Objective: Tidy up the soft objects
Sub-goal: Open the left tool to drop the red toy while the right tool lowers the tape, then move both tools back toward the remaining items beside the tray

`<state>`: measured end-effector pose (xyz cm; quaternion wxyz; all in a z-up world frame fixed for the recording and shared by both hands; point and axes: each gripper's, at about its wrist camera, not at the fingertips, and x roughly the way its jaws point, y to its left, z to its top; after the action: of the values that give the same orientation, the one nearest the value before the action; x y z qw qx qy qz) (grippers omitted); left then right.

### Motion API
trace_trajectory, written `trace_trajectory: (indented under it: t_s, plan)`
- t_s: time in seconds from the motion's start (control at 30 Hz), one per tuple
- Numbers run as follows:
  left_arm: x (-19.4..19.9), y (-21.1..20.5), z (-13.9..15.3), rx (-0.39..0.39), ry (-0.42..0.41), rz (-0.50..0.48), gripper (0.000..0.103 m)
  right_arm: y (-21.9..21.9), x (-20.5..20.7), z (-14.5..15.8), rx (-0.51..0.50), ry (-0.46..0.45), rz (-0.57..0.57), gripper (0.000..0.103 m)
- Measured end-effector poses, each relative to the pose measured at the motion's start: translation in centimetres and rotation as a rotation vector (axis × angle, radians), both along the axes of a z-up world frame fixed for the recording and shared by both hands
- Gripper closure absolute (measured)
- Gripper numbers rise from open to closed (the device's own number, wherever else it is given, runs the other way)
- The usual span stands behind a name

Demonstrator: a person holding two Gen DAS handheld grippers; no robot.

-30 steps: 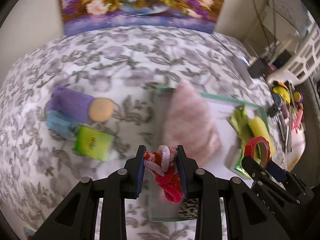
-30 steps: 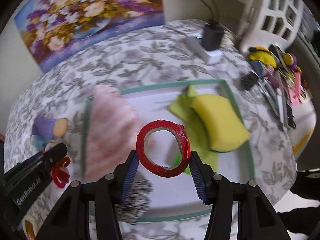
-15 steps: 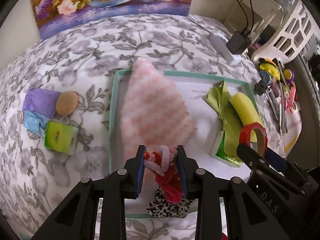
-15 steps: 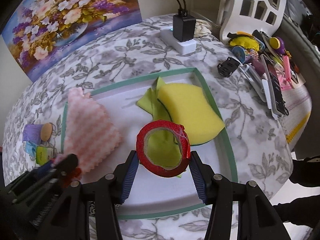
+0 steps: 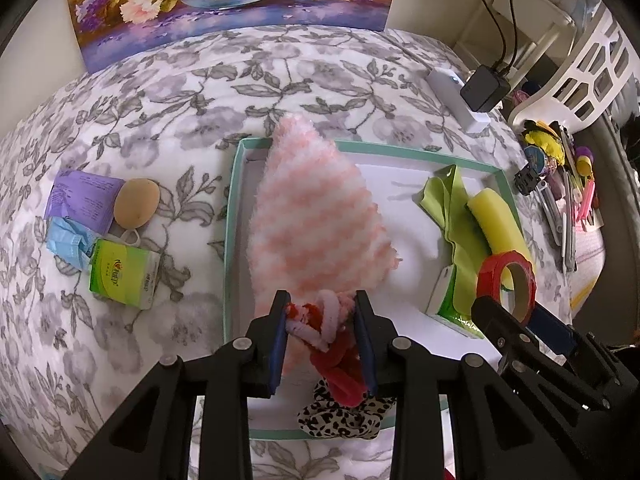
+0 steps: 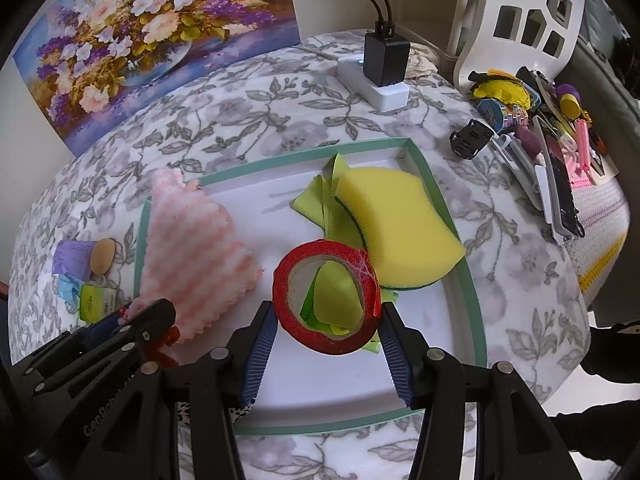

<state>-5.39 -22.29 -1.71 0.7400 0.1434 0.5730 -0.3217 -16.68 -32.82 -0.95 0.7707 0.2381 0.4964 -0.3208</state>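
Note:
My left gripper (image 5: 322, 340) is shut on a red and pink fuzzy chenille piece (image 5: 320, 320) and holds it over the near left of the green-rimmed white tray (image 5: 232, 240). In the tray lie a pink striped fluffy cloth (image 5: 316, 216), a leopard scrunchie (image 5: 344, 416), a green cloth (image 5: 452, 208) and a yellow sponge (image 6: 392, 216). My right gripper (image 6: 326, 344) is shut on a red tape roll (image 6: 326, 300), held above the tray's middle. The left gripper also shows in the right wrist view (image 6: 132, 320).
Left of the tray on the floral cloth lie a purple packet (image 5: 80, 198), a tan puff (image 5: 136, 202), a blue mask (image 5: 66, 242) and a green tissue pack (image 5: 122, 276). A power strip with adapter (image 6: 380, 72), clutter and a white basket (image 6: 520, 20) stand far right.
Both grippers moved away from the left side and pulled back over the tray, still holding their objects. The tray's contents have not moved.

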Motion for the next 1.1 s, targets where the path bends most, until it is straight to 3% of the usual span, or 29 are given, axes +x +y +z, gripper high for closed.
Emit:
trace_trajectory:
  t_s: [0.2, 0.33, 0.47, 0.57, 0.67, 0.73, 0.97, 1.03, 1.1]
  plan:
    - [0.1, 0.2, 0.2, -0.003, -0.003, 0.006, 0.069, 0.2, 0.1, 0.2, -0.003, -0.006, 0.009, 0.048]
    - [0.2, 0.2, 0.2, 0.003, -0.015, 0.011, 0.049, 0.1, 0.1, 0.1, 0.01, -0.013, 0.01, 0.048]
    - [0.6, 0.6, 0.2, 0.009, -0.019, 0.034, 0.044, -0.1, 0.0, -0.2, 0.024, -0.015, 0.007, 0.047]
    - [1.0, 0.8, 0.4, 0.005, -0.025, 0.05, 0.034, 0.0, 0.1, -0.4, 0.023, -0.002, 0.012, 0.047]
    - [1.3, 1.1, 0.7, 0.001, -0.038, 0.063, 0.033, 0.1, 0.1, -0.4, 0.019, -0.003, 0.016, 0.041]
    - [1.5, 1.4, 0.8, 0.001, -0.045, 0.072, 0.023, 0.1, 0.1, -0.4, 0.016, -0.004, 0.016, 0.035]
    - [2.8, 2.7, 0.7, 0.015, -0.059, 0.135, 0.021, 0.2, 0.1, -0.9, 0.01, 0.018, 0.023, 0.026]
    - [3.1, 3.1, 0.7, 0.015, -0.063, 0.153, 0.007, 0.3, 0.1, -1.0, 0.007, 0.02, 0.023, 0.02]
    - [3.5, 3.7, 0.7, 0.02, -0.078, 0.185, 0.005, 0.2, 0.1, -1.1, 0.003, 0.023, 0.023, 0.016]
